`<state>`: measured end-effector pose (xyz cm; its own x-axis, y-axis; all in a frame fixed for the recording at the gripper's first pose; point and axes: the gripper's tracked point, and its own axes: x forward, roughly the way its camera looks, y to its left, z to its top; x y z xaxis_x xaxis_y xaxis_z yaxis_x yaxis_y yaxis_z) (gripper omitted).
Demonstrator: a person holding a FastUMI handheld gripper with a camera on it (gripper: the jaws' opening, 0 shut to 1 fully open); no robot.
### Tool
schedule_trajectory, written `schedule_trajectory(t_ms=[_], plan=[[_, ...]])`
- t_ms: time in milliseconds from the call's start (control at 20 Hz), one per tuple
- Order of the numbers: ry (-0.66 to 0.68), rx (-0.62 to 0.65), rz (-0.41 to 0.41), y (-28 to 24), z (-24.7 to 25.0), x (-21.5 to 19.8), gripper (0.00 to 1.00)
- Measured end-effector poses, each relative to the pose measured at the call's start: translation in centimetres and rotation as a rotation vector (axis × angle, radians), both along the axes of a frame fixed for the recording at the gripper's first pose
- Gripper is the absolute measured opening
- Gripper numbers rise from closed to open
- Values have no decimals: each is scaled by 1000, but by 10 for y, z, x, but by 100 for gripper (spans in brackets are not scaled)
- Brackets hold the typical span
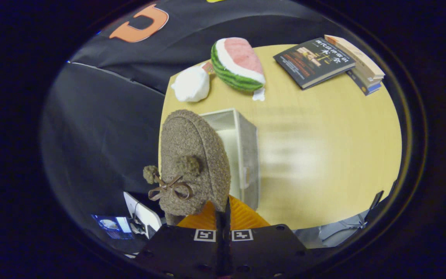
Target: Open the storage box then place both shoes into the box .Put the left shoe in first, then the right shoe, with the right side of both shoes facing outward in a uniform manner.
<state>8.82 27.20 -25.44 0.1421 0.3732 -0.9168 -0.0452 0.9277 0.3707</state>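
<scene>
The slipper (192, 162) rises just ahead of the gripper (223, 217), storage box (242, 155) behind it at one o'clock; books (323, 62) far at two o'clock

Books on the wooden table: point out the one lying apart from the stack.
The dark-covered book, flat beside the stacked books, far beyond the gripper clamping the fuzzy brown slipper.

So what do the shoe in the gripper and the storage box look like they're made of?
Shoe: fuzzy brown fleece-like fabric, nubby matte pile, with pompoms and a thin bow; the gripper is shut on it. Storage box: probably rigid plastic, pale, smooth, flat-walled.
</scene>
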Motion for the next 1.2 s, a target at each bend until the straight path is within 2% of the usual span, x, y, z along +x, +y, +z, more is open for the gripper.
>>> schedule_trajectory(t_ms=[250,450,650,950,1000,1150,1200], plan=[[-51,-201,-56,24,-45,12,0],[-86,-366,-109,17,-65,21,0],[-102,-471,-156,9,-83,31,0],[-107,-486,-185,9,-87,30,3],[-112,-476,-188,9,-85,29,7],[-137,-443,-197,11,-76,25,13],[-154,-436,-197,11,-69,24,18]])
